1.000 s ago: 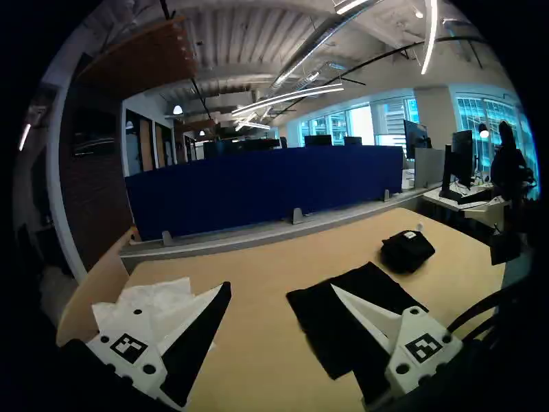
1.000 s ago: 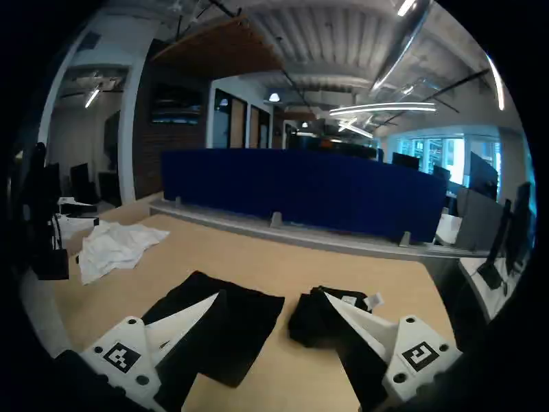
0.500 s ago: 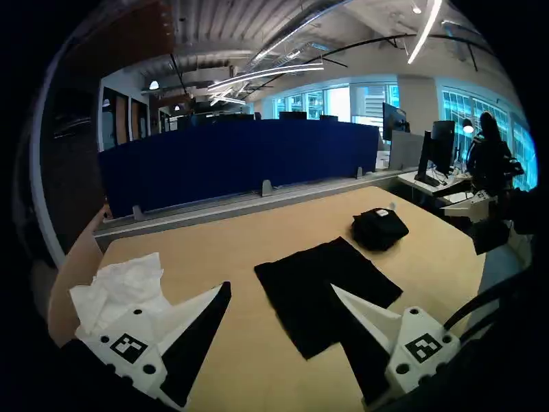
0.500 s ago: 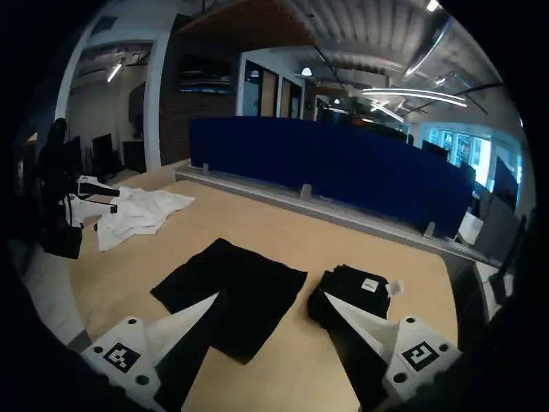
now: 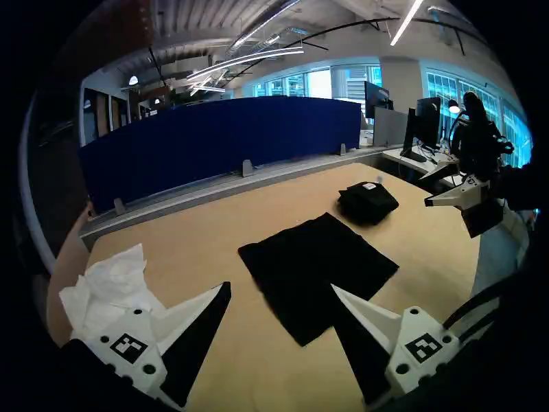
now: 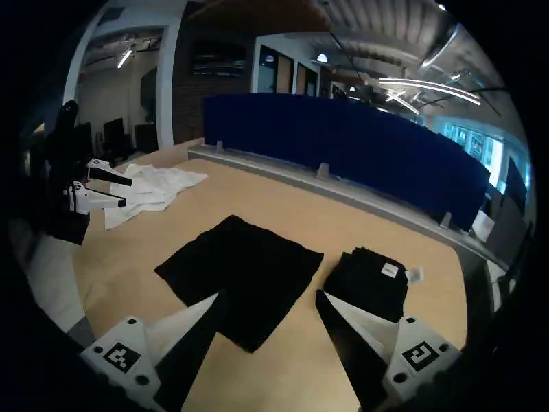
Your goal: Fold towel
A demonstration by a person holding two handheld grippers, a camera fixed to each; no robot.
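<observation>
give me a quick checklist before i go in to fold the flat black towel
1. left tongs open, empty: ok
2. right tongs open, empty: ok
3. flat black towel spread out on the table, nothing lying on it: ok
4. folded black towel apart from it: ok
5. white cloth apart from it: ok
6. tongs at a towel edge: not ok, neither touches it

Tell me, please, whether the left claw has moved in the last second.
Yes: the left claw has pulled up and back from the long blue desk partition.
</observation>
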